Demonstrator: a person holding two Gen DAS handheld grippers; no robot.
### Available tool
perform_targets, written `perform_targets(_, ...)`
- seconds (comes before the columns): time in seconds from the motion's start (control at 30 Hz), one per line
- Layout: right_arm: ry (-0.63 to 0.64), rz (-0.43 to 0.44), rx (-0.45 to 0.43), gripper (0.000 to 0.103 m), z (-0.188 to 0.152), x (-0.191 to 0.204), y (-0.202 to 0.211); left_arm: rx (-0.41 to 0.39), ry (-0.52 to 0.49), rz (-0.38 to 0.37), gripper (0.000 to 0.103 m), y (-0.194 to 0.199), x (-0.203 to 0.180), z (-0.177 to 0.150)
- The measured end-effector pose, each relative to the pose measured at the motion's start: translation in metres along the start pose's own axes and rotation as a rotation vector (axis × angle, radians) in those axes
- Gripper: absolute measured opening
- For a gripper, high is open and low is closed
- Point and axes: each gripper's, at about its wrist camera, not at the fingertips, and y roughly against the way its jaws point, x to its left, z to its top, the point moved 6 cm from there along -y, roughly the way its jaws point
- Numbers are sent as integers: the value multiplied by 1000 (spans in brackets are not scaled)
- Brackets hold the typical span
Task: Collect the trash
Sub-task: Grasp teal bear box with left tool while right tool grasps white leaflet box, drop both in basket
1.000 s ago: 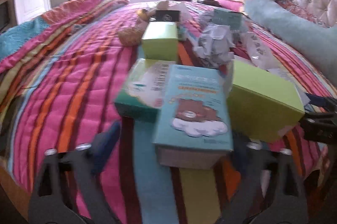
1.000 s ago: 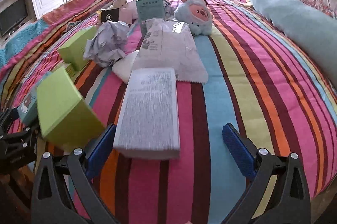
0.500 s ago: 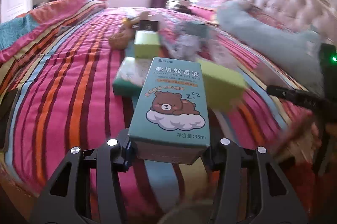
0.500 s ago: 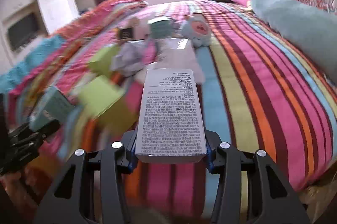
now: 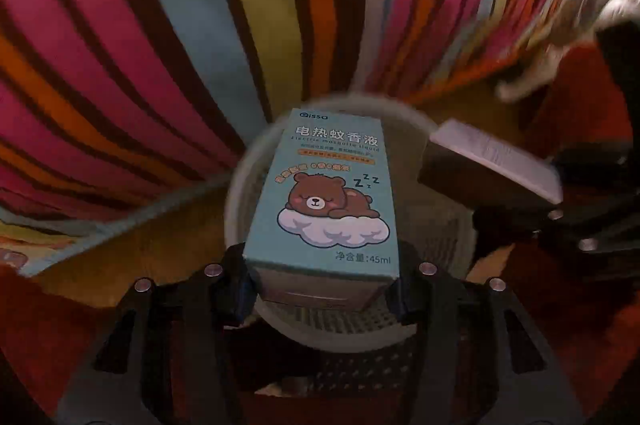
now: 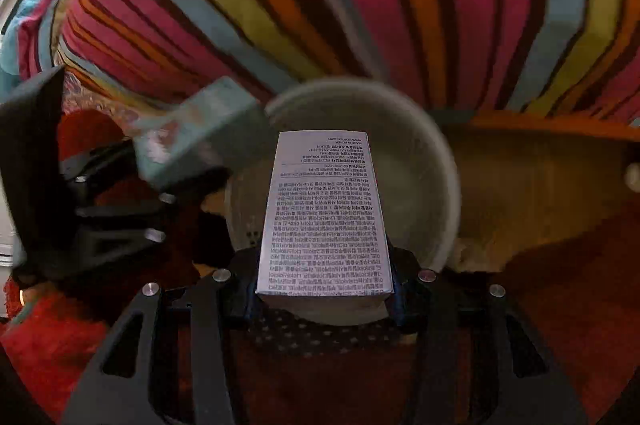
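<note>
I am holding both grippers nose-down over the round bin (image 5: 256,161) that stands on the floor against the striped bedspread (image 5: 140,37), so whatever I let go should fall inside. The left gripper (image 5: 320,289) is pinching the blue bear box (image 5: 324,197) by its near end, fingers (image 5: 236,289) pressing its sides. The right gripper (image 6: 324,293) is pinching the white printed box (image 6: 324,221) the same way. Both boxes are hanging above the bin's mouth, side by side but apart, to avoid knocking together. Neither is released yet.
</note>
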Motion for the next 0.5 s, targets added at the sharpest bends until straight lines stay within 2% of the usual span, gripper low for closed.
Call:
perform_targets(0.13, 51, -96, -12, 48, 12, 1, -5, 56, 1, -20, 52, -16, -3, -4)
perform_targets(0.17, 48, -98, -12, 62, 14, 1, -5, 67, 4, -7, 61, -19, -1, -5)
perform_targets(0.2, 42, -105, -9, 80, 15, 0, -7, 69, 7, 8, 79, -21, -2, -6)
perform_targets(0.23, 38, -107, -7, 83, 12, -2, -8, 63, 14, 30, 84, -22, 0, -6)
perform_targets(0.33, 11, -100, -12, 83, 14, -5, -7, 33, 45, 40, 88, -17, 8, -3)
perform_targets(0.37, 2, -96, -18, 83, 4, -6, 2, 24, 56, 42, 88, -10, 13, -6)
perform_targets(0.5, -33, -95, -77, 83, 5, -17, 16, -30, 84, 63, 88, 2, 19, -2)
